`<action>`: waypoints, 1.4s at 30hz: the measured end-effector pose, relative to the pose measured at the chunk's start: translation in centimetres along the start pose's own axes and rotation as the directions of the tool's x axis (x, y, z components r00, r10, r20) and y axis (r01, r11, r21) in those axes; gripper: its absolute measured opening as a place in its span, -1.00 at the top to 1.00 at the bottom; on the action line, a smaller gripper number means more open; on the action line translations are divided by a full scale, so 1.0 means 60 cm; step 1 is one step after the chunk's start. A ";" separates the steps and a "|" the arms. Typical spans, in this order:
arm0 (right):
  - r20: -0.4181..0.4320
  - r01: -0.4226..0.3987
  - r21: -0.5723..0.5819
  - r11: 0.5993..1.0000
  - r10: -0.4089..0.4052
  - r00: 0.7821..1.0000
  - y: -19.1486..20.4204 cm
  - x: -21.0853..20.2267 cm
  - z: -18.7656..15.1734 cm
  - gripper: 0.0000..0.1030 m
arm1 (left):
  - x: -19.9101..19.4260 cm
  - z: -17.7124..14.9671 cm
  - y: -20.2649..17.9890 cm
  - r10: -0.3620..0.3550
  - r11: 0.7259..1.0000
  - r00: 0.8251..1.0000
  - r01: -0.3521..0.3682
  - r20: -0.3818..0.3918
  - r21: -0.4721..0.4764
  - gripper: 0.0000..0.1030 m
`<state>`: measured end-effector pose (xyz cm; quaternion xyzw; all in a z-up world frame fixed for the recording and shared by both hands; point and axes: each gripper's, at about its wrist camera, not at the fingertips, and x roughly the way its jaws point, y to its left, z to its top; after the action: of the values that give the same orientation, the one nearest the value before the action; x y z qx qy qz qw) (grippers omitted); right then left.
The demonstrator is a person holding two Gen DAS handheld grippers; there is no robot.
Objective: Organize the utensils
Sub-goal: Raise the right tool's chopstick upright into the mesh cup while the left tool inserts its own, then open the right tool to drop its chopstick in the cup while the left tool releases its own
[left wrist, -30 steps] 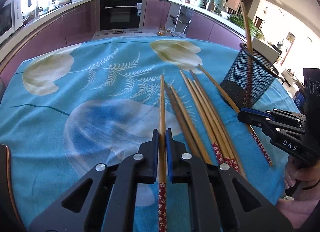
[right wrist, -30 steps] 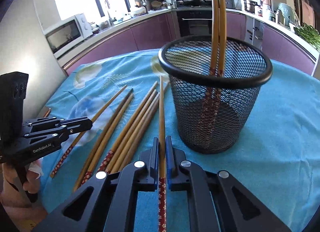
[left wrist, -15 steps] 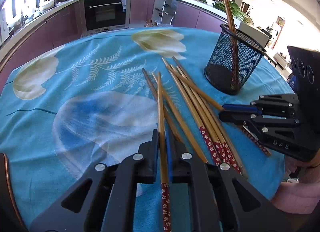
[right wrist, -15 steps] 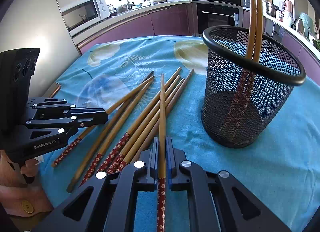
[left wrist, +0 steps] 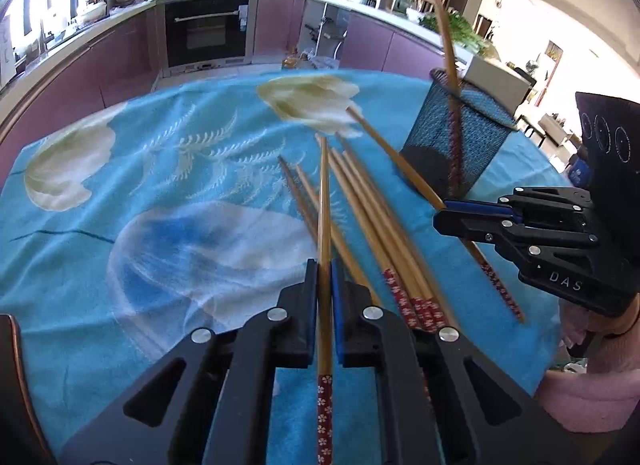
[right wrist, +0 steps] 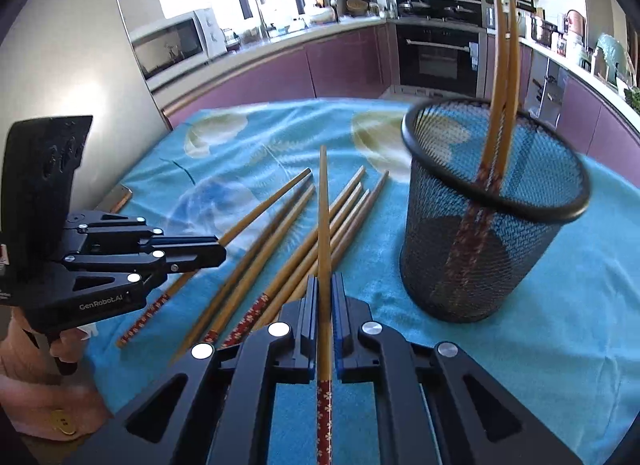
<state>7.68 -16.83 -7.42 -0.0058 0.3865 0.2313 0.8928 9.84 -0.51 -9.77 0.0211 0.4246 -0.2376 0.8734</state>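
From my left wrist camera, my left gripper (left wrist: 325, 277) is clamped tight on one chopstick (left wrist: 324, 201), its bare tip pointing to 12 o'clock and its red flowered end trailing back toward the lens. The loose chopsticks (left wrist: 372, 225) fan out on the blue flowered cloth (left wrist: 120, 193) covering the worktop, just past 1 o'clock of my grip. The black mesh holder (left wrist: 460, 137) stands at 2 o'clock with chopsticks upright in it, and my right gripper (left wrist: 440, 221) reaches in from 3 o'clock, closed on a chopstick of its own. From my right wrist camera, the right gripper (right wrist: 325, 297) pinches its chopstick (right wrist: 323, 209) firmly, tip toward 12 o'clock. The mesh holder (right wrist: 492, 225) sits at 2 o'clock holding two chopsticks (right wrist: 504, 65) leaning on its rim. The loose pile (right wrist: 280, 241) lies at 11 o'clock, and my left gripper (right wrist: 220, 255) shows at 9 o'clock, closed.
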 end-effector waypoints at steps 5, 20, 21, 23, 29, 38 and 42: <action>0.104 -0.018 -0.018 1.000 0.020 0.994 -0.001 -0.063 0.014 0.89 | -0.056 0.024 -0.011 -0.071 0.998 0.994 0.070 0.082 0.008 0.86; 0.361 0.038 0.014 0.999 -0.041 0.932 -0.043 -0.179 0.068 0.89 | -0.169 0.116 -0.052 -0.203 0.979 0.929 0.196 0.311 0.052 0.86; 0.374 0.049 0.019 0.999 -0.052 0.926 -0.047 -0.181 0.073 0.89 | -0.169 0.126 -0.058 -0.212 0.977 0.923 0.203 0.322 0.062 0.86; 0.400 0.054 0.033 0.998 -0.063 0.914 -0.061 -0.186 0.084 0.89 | -0.171 0.145 -0.070 -0.231 0.973 0.911 0.218 0.342 0.076 0.86; 0.475 0.059 0.069 0.996 -0.085 0.876 -0.095 -0.202 0.119 0.89 | -0.177 0.201 -0.110 -0.274 0.961 0.869 0.241 0.411 0.132 0.86; 0.498 0.101 0.095 0.990 -0.135 0.856 -0.124 -0.168 0.138 0.89 | -0.104 0.250 -0.153 -0.242 0.969 0.891 0.202 0.384 0.141 0.86; 0.461 0.110 0.096 0.989 -0.143 0.876 -0.130 -0.140 0.136 0.89 | -0.059 0.246 -0.163 -0.218 0.974 0.920 0.181 0.327 0.139 0.86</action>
<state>11.56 -25.70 2.78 0.0546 0.1670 0.1540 0.9723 14.55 -11.29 3.94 -0.0171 0.2543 -0.3476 0.9023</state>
